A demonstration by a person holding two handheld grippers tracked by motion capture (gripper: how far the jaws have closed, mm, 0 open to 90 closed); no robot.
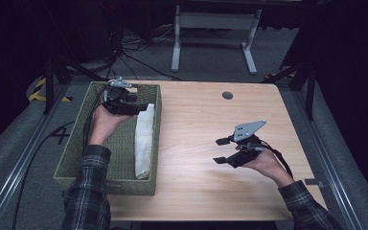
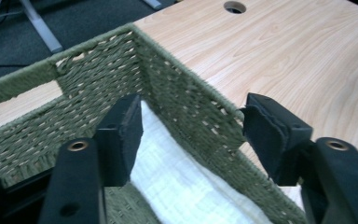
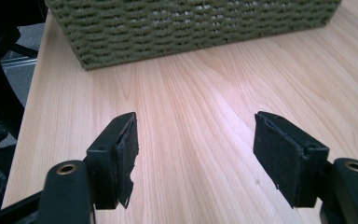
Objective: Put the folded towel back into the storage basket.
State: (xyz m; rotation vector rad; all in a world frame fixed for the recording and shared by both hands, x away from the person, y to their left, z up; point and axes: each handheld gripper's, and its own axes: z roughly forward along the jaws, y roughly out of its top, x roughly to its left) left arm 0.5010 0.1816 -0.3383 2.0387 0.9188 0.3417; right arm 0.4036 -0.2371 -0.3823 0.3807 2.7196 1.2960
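Rolled white cloth lies inside the green woven basket, along its right-hand wall, far end near the left gripper. Left jaws are spread apart, straddling the basket wall; the cloth is seen just below one pad, apparently untouched, though the contact is partly hidden. Right gripper is held over the bare table, well apart from the basket, jaws released, nothing between them.

Step judged: cloth let go into the basket. To be done well, the left gripper should be lifted straight up, clear of the wall, so the weave is not snagged and the roll is not dragged open.
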